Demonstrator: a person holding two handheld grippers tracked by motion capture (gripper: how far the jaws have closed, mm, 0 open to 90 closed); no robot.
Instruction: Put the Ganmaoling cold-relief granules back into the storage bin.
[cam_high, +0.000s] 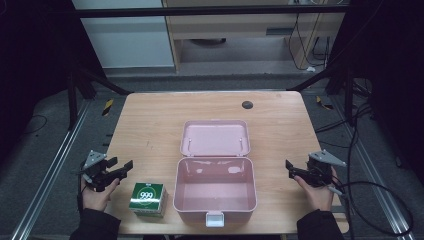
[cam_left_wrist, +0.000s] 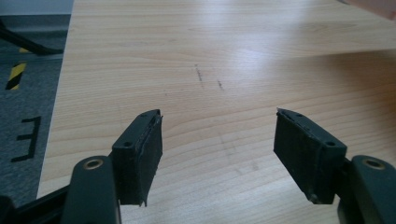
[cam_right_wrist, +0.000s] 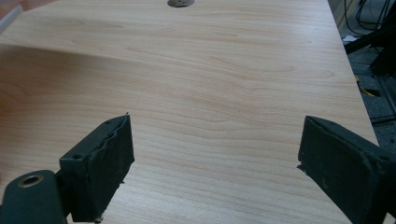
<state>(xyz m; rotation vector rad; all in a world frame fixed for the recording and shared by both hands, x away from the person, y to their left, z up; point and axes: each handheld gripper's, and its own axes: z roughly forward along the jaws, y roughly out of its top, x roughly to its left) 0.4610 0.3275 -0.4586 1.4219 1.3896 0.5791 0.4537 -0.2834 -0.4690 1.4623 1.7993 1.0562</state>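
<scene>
Two hands are coming in from the near edge of the wooden table (cam_high: 150, 125), one on each side, and each is holding one black gripper. One pink box (cam_high: 216, 189) is sitting between them, and one green box (cam_high: 148, 199) with "999" on it is standing just beside the pink box.

Left hand (cam_high: 95, 196) is gripping the left gripper (cam_high: 122, 167) low over the table, pointing in toward the middle. Its jaws are standing wide apart with nothing between them. In the left gripper view, bare wood with a few small dark marks is lying ahead of the jaws. The green box is sitting just to the right of these jaws, near them but not touching.

Right hand (cam_high: 316, 192) is gripping the right gripper (cam_high: 292, 169), also pointing inward. Its jaws are standing wide apart too, with bare wood between them.

Inside, the pink box is looking bare. Its lid (cam_high: 215, 137) is lying open and flat behind it. One white latch (cam_high: 215, 219) is hanging at its front.
</scene>
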